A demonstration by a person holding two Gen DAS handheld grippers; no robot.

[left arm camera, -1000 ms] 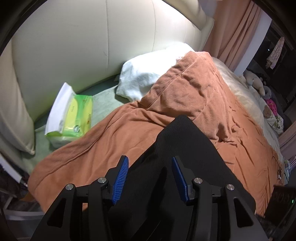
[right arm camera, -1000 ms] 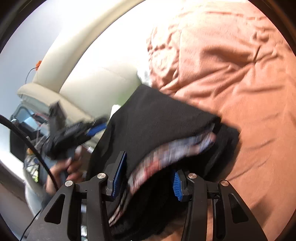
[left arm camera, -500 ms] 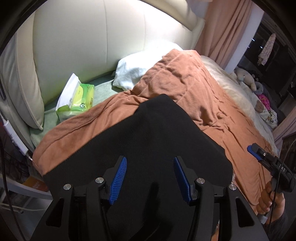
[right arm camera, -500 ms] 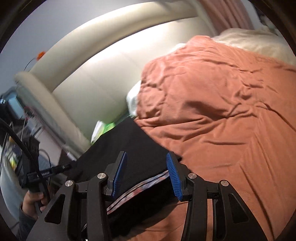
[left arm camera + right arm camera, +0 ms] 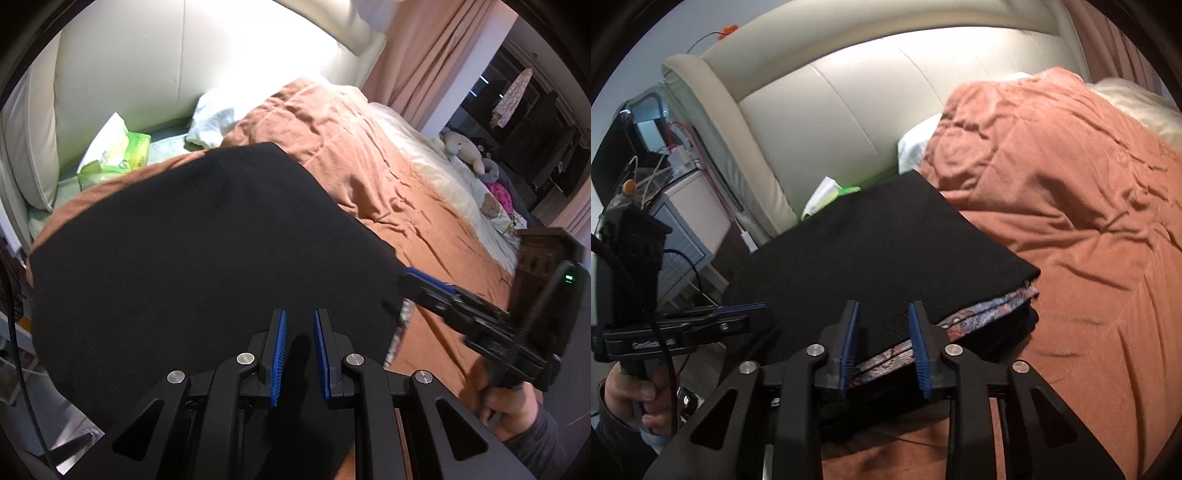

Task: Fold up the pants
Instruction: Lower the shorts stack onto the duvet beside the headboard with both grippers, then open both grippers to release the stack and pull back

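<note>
The black pants (image 5: 192, 251) lie folded flat on the orange blanket (image 5: 388, 184), also in the right wrist view (image 5: 879, 251), with a patterned lining (image 5: 979, 317) showing at their near edge. My left gripper (image 5: 298, 325) hovers over the near edge of the pants, its jaws a narrow gap apart with nothing between them. My right gripper (image 5: 882, 314) is open and empty just above the pants' near edge; it also shows at the right of the left wrist view (image 5: 424, 284).
A cream padded headboard (image 5: 184, 74) stands behind the bed. A green tissue pack (image 5: 118, 151) and a white pillow (image 5: 218, 118) lie near it. Stuffed toys (image 5: 465, 147) sit at the far side. A nightstand (image 5: 687, 218) with cables stands left of the bed.
Both grippers have let go of the pants and pulled back. The pants now lie flat and folded on the blanket. The left jaws have narrowed; the right jaws have widened slightly.
</note>
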